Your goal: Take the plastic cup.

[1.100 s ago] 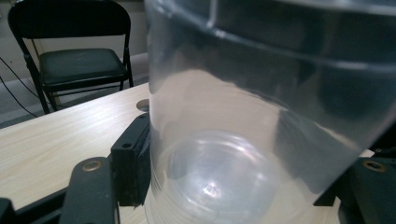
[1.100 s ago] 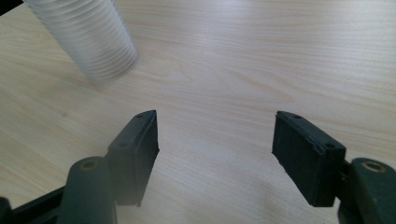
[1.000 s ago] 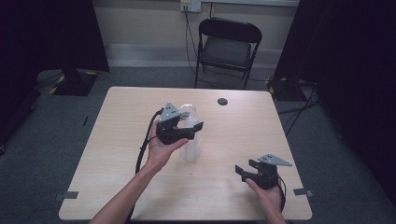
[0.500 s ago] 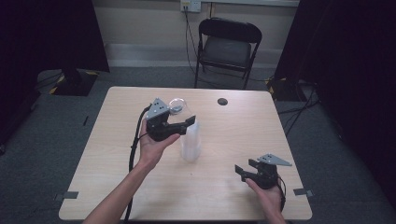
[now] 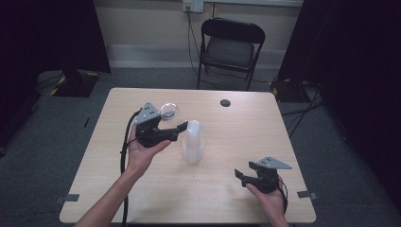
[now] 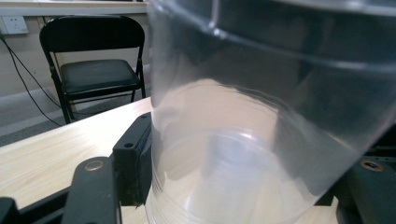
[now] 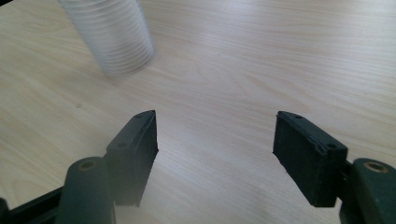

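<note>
My table [image 5: 142,189] is mostly bare wood, with open room on every side of the work and its edges well away from both hands. At its centre stands a stack of clear plastic cups [image 5: 193,142], upright, ribbed where the rims nest. I judge it light, thin-walled, slippery and easy to crush or topple, so I would take it low on the ribbed part with a gentle squeeze.

My left gripper [image 5: 182,127] is at the stack's 10 o'clock, a jaw on either side of the top cup; whether it pinches yet I cannot tell. My right gripper [image 5: 239,175] rests at the stack's 4 o'clock, jaws spread with nothing between them.

A single clear cup [image 5: 169,110] lies near the left hand, and a small dark disc [image 5: 225,102] sits at the table's 12 o'clock.
</note>
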The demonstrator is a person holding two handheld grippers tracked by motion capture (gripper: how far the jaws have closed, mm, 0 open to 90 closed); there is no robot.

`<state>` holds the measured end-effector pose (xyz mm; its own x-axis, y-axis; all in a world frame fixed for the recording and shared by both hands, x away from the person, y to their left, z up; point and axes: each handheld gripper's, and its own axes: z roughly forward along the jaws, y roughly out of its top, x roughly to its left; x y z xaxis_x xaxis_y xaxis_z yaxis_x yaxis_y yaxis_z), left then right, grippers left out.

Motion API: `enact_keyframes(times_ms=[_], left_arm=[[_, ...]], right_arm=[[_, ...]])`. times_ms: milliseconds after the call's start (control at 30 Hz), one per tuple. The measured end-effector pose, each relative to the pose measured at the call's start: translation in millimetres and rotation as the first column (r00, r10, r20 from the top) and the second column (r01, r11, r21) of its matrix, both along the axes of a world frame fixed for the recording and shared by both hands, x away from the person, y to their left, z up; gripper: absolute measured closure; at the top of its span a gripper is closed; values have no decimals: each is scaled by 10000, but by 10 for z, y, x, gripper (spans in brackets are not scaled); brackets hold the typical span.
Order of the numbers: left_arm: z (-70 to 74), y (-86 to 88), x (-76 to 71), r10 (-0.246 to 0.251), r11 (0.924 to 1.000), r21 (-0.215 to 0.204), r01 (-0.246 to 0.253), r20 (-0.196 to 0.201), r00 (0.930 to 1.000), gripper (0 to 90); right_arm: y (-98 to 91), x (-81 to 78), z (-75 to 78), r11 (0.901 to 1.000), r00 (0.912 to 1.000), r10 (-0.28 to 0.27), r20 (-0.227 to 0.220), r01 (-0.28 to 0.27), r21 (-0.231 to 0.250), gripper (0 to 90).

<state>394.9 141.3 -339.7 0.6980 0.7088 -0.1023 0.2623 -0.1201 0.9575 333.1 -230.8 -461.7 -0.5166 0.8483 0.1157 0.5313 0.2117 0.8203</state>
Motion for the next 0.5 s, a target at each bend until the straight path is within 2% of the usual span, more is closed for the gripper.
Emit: enact_keyframes(times_ms=[67, 100, 133, 233, 267, 433, 500], left_arm=[[-15, 44, -26, -1, 10000, -78, 0, -113, 9999, 336], [-23, 57, -49, 76, 10000, -40, -76, 11, 10000, 336], [-28, 74, -69, 43, 10000, 77, -43, 5, 10000, 338], [-57, 128, -120, 10, 10000, 40, -10, -125, 9999, 338], [-82, 162, -145, 11, 10000, -40, -12, -286, 9996, 338], [-134, 207, -168, 6, 9999, -134, -14, -545, 9985, 338], [-160, 231, -175, -131, 9995, -308, 105, -845, 9963, 338]], right_arm=[[24, -1, 6, 9999, 9999, 97, -38, -96, 70, 274], [33, 4, 7, 9996, 9995, 214, -239, -210, 175, 262], [45, 5, 5, 9993, 9990, 296, -347, -287, 254, 263], [77, -10, 14, 9985, 9980, 486, -393, -476, 260, 263], [85, -17, 21, 9985, 9982, 500, -328, -493, 216, 264], [126, -45, 58, 9965, 9967, 811, -89, -809, 225, 289], [147, -58, 66, 9953, 9955, 946, -67, -944, 236, 322]])
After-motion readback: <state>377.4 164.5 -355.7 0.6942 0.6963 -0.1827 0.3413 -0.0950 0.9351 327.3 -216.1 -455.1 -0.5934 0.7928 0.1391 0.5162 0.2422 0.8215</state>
